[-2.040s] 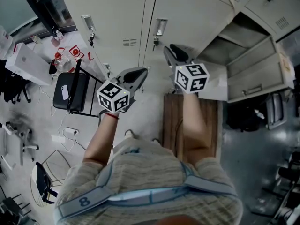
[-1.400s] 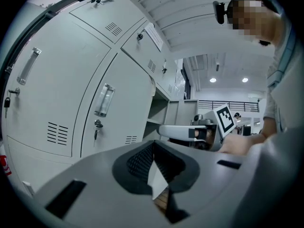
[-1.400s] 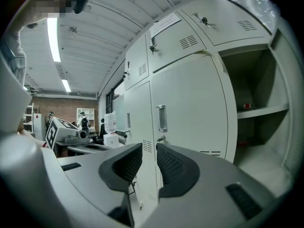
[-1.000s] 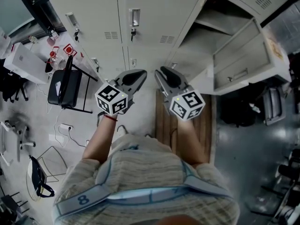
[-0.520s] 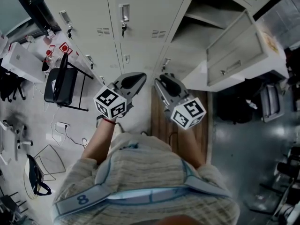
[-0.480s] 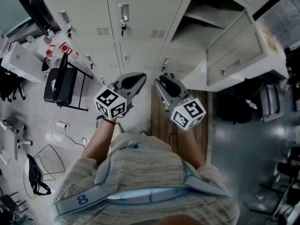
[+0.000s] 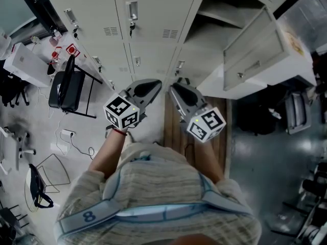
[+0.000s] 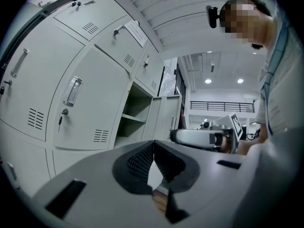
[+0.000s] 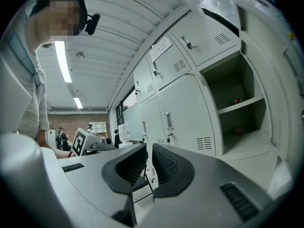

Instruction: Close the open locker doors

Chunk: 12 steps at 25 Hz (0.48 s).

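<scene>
The gripper views show the left claw (image 8: 153, 145) and right claw (image 9: 148, 149) pressed together, empty. The head view shows the open locker door (image 7: 258, 60) swung out at far right.

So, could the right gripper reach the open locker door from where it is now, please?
Probably yes: the right gripper holds nothing, the open locker door hangs out on that side, and nothing seems to stand between them.

Grey plastic left gripper (image 8: 153, 147) up front, black ribbed jaws meeting at the tips, nothing between. Behind, pale grey metal lockers (image 8: 71, 108); one shelved compartment (image 8: 135, 120) open, seemingly its door (image 8: 165, 120) alongside. Right gripper (image 8: 176, 137) at right.
</scene>
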Each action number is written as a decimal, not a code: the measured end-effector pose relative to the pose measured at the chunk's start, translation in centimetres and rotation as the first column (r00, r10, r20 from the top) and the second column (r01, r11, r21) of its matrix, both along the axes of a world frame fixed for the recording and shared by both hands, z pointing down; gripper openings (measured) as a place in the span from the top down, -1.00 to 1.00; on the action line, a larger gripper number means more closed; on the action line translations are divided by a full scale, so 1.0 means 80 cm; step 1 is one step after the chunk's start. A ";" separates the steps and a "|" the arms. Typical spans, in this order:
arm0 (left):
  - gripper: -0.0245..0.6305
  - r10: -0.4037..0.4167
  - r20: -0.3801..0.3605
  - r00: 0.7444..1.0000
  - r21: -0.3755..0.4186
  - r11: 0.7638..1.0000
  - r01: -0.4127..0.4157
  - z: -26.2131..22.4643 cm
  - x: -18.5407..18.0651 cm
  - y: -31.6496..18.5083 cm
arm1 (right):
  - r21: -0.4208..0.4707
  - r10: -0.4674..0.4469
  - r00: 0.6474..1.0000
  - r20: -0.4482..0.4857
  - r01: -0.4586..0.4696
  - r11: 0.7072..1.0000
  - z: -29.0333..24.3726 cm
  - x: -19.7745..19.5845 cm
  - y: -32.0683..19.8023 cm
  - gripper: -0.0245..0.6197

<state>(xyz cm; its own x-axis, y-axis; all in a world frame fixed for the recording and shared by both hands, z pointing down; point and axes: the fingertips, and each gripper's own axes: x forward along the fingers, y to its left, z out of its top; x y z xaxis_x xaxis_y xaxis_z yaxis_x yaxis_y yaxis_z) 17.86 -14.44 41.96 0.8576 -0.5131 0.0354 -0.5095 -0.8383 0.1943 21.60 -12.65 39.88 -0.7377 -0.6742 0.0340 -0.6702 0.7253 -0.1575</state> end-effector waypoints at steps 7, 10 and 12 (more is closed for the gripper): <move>0.92 -0.006 0.009 1.000 0.009 1.000 0.006 -0.003 0.007 0.008 | 0.015 0.001 1.000 0.006 -0.001 1.000 -0.004 0.010 0.007 0.91; 0.92 -0.007 0.008 1.000 0.010 1.000 0.007 -0.004 0.011 0.011 | 0.012 0.005 1.000 0.012 -0.005 1.000 -0.002 0.013 0.009 0.91; 0.92 -0.006 0.007 1.000 0.011 1.000 0.005 -0.005 0.013 0.012 | 0.011 0.007 1.000 0.013 -0.008 1.000 -0.002 0.015 0.011 0.91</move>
<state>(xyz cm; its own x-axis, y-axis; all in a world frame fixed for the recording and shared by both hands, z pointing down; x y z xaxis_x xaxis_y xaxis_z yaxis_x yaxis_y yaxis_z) 18.90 -13.46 41.54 0.8545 -0.5182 0.0357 -0.5154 -0.8374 0.1819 22.83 -11.74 39.75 -0.7330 -0.6801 0.0171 -0.6735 0.7219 -0.1588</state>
